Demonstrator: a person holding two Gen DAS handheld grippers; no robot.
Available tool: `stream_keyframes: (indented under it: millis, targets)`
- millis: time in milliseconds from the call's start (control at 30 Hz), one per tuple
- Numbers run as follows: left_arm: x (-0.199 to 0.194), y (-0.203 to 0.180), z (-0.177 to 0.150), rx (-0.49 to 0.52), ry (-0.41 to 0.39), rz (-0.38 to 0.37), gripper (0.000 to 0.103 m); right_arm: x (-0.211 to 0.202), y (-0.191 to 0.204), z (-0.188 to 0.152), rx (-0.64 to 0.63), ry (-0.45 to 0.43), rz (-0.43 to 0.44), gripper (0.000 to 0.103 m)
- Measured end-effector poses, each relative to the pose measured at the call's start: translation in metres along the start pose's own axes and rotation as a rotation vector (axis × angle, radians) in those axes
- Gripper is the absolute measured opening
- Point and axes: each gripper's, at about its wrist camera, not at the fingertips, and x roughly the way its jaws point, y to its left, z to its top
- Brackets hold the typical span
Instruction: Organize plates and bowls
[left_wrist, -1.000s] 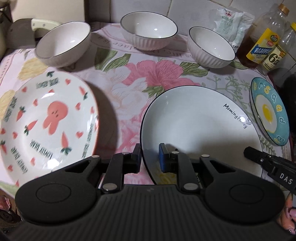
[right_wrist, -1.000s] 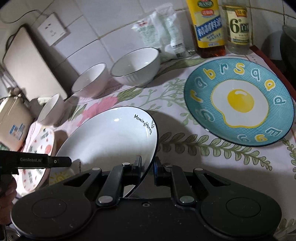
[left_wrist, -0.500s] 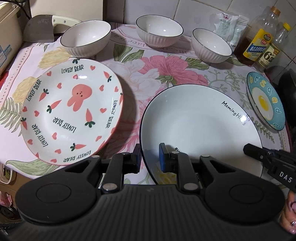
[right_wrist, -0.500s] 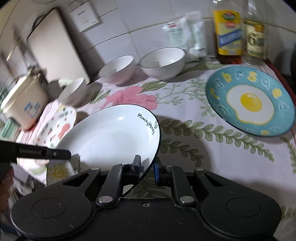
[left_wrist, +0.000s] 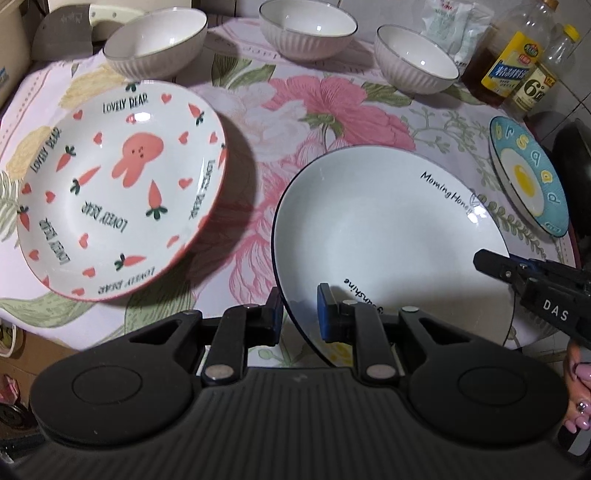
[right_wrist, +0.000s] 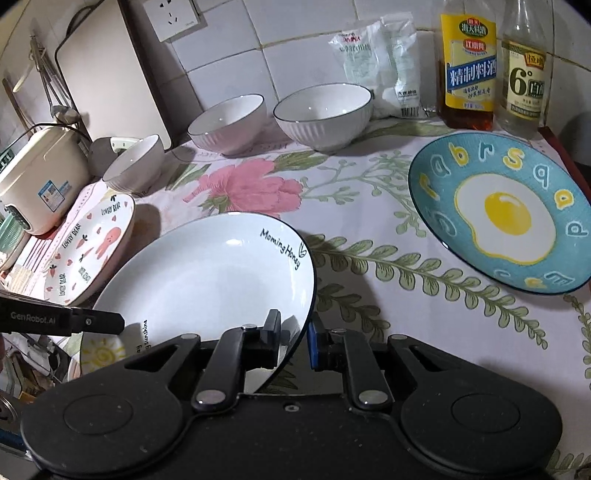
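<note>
The large white ceramic plate with a thin dark rim and "Morning Honey" lettering (left_wrist: 388, 236) is held at its near edge by both tongs: the left tongs (left_wrist: 300, 310) are clamped on its left rim, the right tongs (right_wrist: 293, 338) on its right rim. The plate is seen above the floral-clothed desk (left_wrist: 295, 110), between the white carrot-and-rabbit plate (left_wrist: 122, 184) and the blue fried-egg plate (right_wrist: 498, 210).

Only a foreshortened sliver of the egg plate is given by the left wrist view, where the rabbit plate is shown whole; in the right wrist view this is reversed. Three white ribbed bowls (left_wrist: 308, 27) are seen along the back in both views. The wall socket (right_wrist: 171, 16), leaning chopping board (right_wrist: 110, 70) and cream rice cooker (right_wrist: 40, 177) are shown by the right view alone. A grey cleaver (left_wrist: 64, 33) is plain in the left view. Two bottles (right_wrist: 467, 62) stand at the back right
</note>
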Motion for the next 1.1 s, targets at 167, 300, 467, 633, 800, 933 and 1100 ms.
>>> stream_keyframes:
  millis: [167,300,467,633,800,933,1100]
  targets:
    - [0.003,0.000,-0.005,0.005,0.009,0.021,0.016,0.007,-0.003,-0.003,0.066,0.059,-0.018,0.019]
    - [0.001,0.000,-0.003,0.015,0.011,0.035,0.015,0.003,-0.002,0.002,0.079,0.066,-0.059,0.020]
    - [-0.015,-0.005,0.002,0.062,0.028,0.054,0.016,-0.014,0.006,0.007,0.089,0.102,-0.099,0.030]
    - [-0.042,-0.011,-0.001,0.148,0.065,0.089,0.018,-0.042,0.022,0.011,0.094,0.108,-0.080,0.048]
    - [-0.080,-0.011,-0.004,0.195,0.055,0.064,0.020,-0.067,0.038,0.014,0.114,0.095,-0.037,0.056]
    - [-0.105,-0.009,-0.006,0.237,0.070,0.061,0.024,-0.082,0.055,0.020,0.109,0.081,0.008,0.056]
    - [-0.133,-0.006,-0.011,0.307,0.059,0.078,0.026,-0.101,0.081,0.027,0.087,0.057,0.066,0.056]
